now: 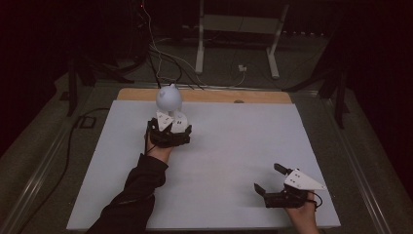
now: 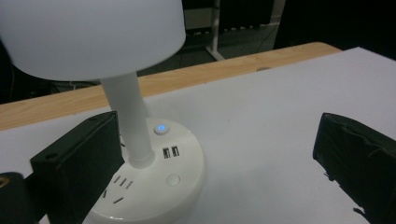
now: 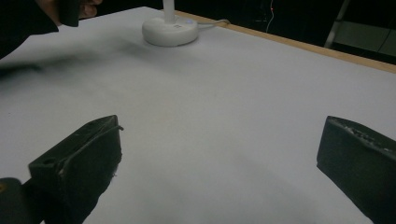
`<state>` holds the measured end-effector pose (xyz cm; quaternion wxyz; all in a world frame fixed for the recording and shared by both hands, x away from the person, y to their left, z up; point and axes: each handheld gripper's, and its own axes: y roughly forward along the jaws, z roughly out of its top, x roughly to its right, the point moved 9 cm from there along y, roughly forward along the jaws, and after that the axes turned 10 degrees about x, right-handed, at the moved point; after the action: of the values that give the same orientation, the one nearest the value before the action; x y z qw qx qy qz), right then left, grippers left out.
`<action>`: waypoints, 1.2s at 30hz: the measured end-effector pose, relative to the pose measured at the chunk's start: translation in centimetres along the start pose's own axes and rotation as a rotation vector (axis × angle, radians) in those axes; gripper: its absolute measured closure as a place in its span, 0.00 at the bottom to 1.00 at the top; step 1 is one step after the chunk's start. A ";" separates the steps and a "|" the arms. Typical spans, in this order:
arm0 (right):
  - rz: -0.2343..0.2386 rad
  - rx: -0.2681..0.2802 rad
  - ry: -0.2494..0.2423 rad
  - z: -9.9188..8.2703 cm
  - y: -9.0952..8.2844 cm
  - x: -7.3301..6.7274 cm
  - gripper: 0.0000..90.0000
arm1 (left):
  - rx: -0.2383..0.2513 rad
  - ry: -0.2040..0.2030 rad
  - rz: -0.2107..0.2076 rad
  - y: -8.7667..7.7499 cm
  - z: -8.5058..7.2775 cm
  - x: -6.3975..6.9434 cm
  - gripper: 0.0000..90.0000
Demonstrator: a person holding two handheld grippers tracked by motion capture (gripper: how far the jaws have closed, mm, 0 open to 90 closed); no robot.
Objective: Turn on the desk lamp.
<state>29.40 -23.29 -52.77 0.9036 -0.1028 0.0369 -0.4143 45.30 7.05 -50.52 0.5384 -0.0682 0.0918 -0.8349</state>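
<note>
Lamp [image 2: 140, 140]: white, upright near the far edge of the table [image 1: 234, 146], round base with sockets, USB ports and a blue-lit button [image 2: 161, 128].
Left hand-held gripper [image 1: 168, 127]: jaws apart, straddling the lamp base, one jaw beside the stem, nothing clamped.
Right hand-held gripper [image 1: 272, 178]: jaws apart, empty, well apart from the lamp.
Progress: probably early; approach made, no grasp or press yet.

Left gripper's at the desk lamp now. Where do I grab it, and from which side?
Grip the slim white stem just above the round socket base, coming level from the person's side. The open left gripper already flanks it; the shade and base look too wide.
</note>
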 end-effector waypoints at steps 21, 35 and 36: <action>0.007 -0.003 0.007 -0.1 0.1 0.0 0.00 | -0.118 -0.033 0.079 1.7 -2.5 -0.8 0.18; 0.008 -0.005 0.006 -0.1 0.0 0.0 0.00 | -0.124 -0.010 0.139 1.8 -2.9 -1.9 0.69; 0.009 -0.004 0.008 -0.1 0.1 0.0 0.00 | -0.123 -0.011 0.138 1.8 -2.9 -1.9 0.73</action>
<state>29.43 -23.28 -52.91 0.9050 -0.1030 0.0416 -0.4107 47.08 8.30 -53.80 0.5900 -0.0994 0.1445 -0.7881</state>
